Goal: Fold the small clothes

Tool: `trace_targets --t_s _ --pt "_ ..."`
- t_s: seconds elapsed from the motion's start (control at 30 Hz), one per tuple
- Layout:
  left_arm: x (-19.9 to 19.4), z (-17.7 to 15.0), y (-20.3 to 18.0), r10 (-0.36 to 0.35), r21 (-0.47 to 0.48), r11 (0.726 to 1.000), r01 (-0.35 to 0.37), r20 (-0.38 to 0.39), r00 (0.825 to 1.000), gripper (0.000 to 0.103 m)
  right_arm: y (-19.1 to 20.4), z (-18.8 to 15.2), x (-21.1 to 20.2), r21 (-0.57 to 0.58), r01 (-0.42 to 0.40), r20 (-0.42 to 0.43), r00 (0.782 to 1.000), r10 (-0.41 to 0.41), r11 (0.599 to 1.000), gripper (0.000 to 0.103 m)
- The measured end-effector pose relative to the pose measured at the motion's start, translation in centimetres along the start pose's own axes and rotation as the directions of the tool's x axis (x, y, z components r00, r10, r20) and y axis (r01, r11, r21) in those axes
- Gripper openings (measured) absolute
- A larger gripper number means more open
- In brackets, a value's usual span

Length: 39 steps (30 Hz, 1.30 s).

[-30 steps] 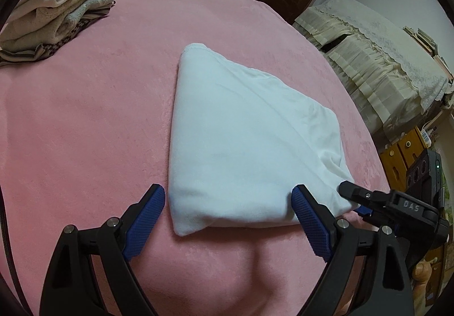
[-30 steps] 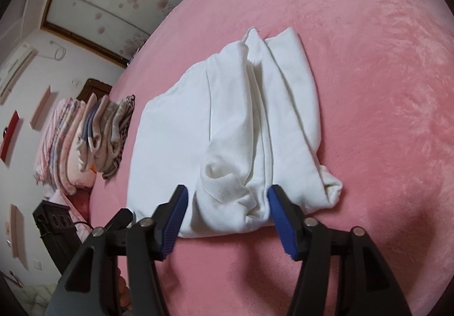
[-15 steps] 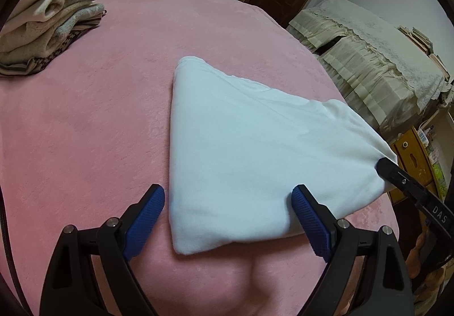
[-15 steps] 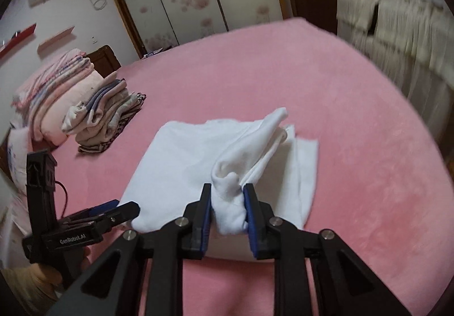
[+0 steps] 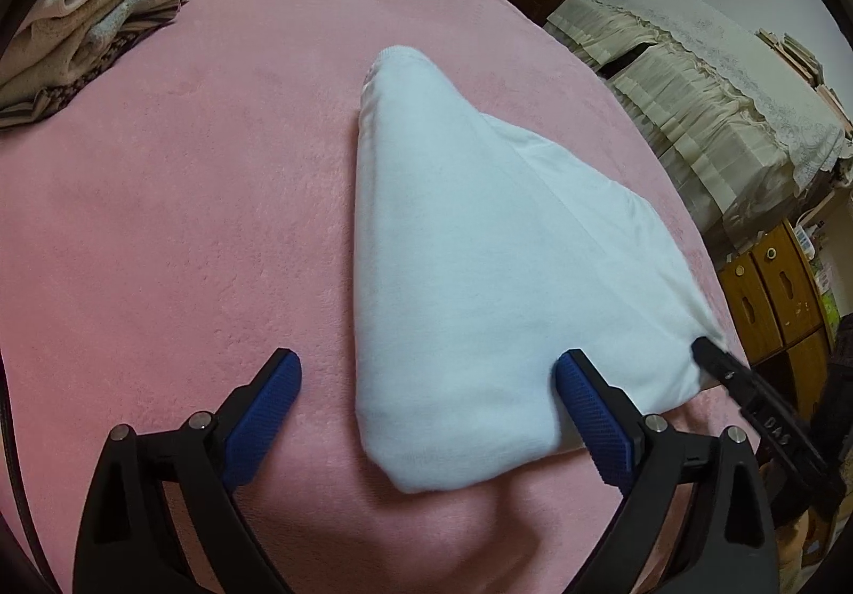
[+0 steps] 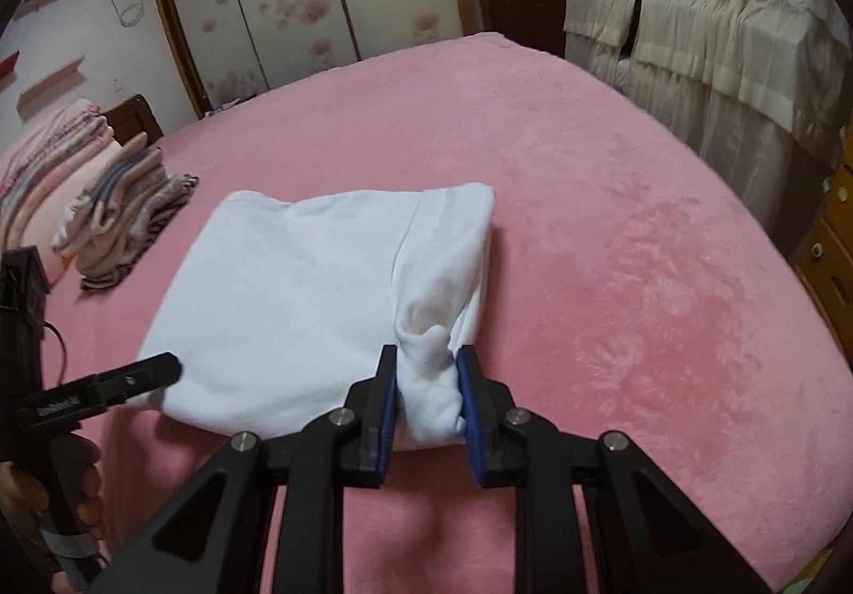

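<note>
1. Pink blanket (image 6: pixel 613 231): plush cover over the whole bed; every other item lies on it.
2. White garment (image 6: pixel 298 285): folded to a rough rectangle near the middle of the blanket. Its near right corner is bunched and lifted; in the left wrist view the cloth rises as a slope toward the right.
3. Stack of folded clothes (image 6: pixel 122 221): pale and striped pieces at the far left of the blanket, well apart from the white garment.
4. Left gripper (image 5: pixel 426 407): black frame, blue pads, jaws wide apart and opening further. The near left corner of the white garment lies between them; the right pad sits just beside the cloth edge, the left pad stands clear on the blanket.
5. Right gripper (image 6: pixel 426 391): jaws drawn close together, clamped on the bunched near right corner of the white garment, cloth bulging out between the blue pads.
</note>
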<state>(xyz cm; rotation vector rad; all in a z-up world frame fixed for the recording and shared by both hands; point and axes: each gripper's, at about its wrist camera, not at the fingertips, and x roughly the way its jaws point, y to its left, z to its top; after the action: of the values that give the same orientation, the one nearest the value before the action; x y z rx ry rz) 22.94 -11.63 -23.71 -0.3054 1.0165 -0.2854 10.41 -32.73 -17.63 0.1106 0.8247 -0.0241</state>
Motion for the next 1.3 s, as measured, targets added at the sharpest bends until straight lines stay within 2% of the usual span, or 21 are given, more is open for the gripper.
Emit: trace_targets --t_s 0.13,0.2,0.27,0.43,0.53,0.67,0.73,0.8,0.87,0.93,1.03,1.13,1.2,1.3 --pt "0.4 -0.6 0.3 0.018 0.008 1.0 -0.018 -0.001 1.0 0.097 -1.0 -0.5 0.9 0.038 -0.019 -0.034 0.999 0.02 0.999 0.027" --pt "0.4 -0.6 0.3 0.025 0.012 1.0 -0.025 -0.001 1.0 0.097 -1.3 -0.2 0.7 0.047 -0.016 -0.032 0.999 0.018 0.999 0.038" --pt "0.2 -0.5 0.1 0.031 0.013 0.999 -0.031 -0.001 1.0 0.097 -1.4 0.0 0.4 0.048 0.002 -0.028 1.0 0.0 0.999 0.043" --pt "-0.5 -0.8 -1.0 0.081 0.048 0.996 -0.081 0.016 0.997 0.097 -0.3 0.3 -0.7 0.016 0.053 0.004 0.999 -0.053 0.998 0.043" --pt "-1.1 -0.7 -1.6 0.109 0.071 0.991 -0.111 0.028 0.994 0.097 0.9 0.4 -2.0 -0.016 0.092 0.063 0.994 -0.091 0.996 0.043" --pt "-2.6 -0.5 -2.4 0.117 0.094 0.988 -0.123 0.067 0.991 0.097 2.8 0.6 -3.4 -0.067 0.068 0.133 0.989 -0.059 0.995 0.043" --pt "-3.5 -0.3 -2.8 0.107 0.102 0.988 -0.117 0.098 0.989 0.097 3.9 0.6 -3.4 -0.098 0.028 0.131 0.991 -0.015 0.995 0.039" --pt "-4.4 -0.1 -3.4 0.078 0.116 0.989 -0.093 0.13 0.988 0.096 5.2 0.3 -2.8 -0.14 -0.005 0.101 0.995 0.02 0.99 0.022" --pt "-4.9 0.0 -3.8 0.064 0.128 0.988 -0.082 0.142 0.988 0.089 6.1 -0.1 -1.9 -0.17 -0.018 0.065 0.997 0.03 0.985 0.015" --pt "-4.6 0.2 -4.3 0.049 0.141 0.988 -0.068 0.131 0.99 0.077 6.4 -0.5 -1.3 -0.179 -0.03 0.042 0.998 0.038 0.983 0.012" --pt "-3.2 0.0 -5.4 0.03 0.173 0.984 -0.044 0.081 0.996 0.065 6.1 -1.0 -0.2 -0.175 -0.027 0.001 1.0 0.028 0.984 0.012" --pt "-1.9 -0.5 -5.6 0.053 0.213 0.975 -0.067 0.066 0.996 0.063 4.9 -1.2 0.4 -0.159 0.016 -0.018 1.0 -0.019 0.987 0.012" --pt "-1.1 -0.8 -5.3 0.076 0.224 0.971 -0.087 0.057 0.995 0.059 3.7 -1.1 0.6 -0.144 0.027 -0.027 0.999 -0.031 0.989 0.004" --pt "-0.8 -1.0 -4.8 0.081 0.224 0.97 -0.091 0.053 0.995 0.059 2.6 -1.1 0.2 -0.13 0.02 -0.024 0.999 -0.023 0.991 0.0"
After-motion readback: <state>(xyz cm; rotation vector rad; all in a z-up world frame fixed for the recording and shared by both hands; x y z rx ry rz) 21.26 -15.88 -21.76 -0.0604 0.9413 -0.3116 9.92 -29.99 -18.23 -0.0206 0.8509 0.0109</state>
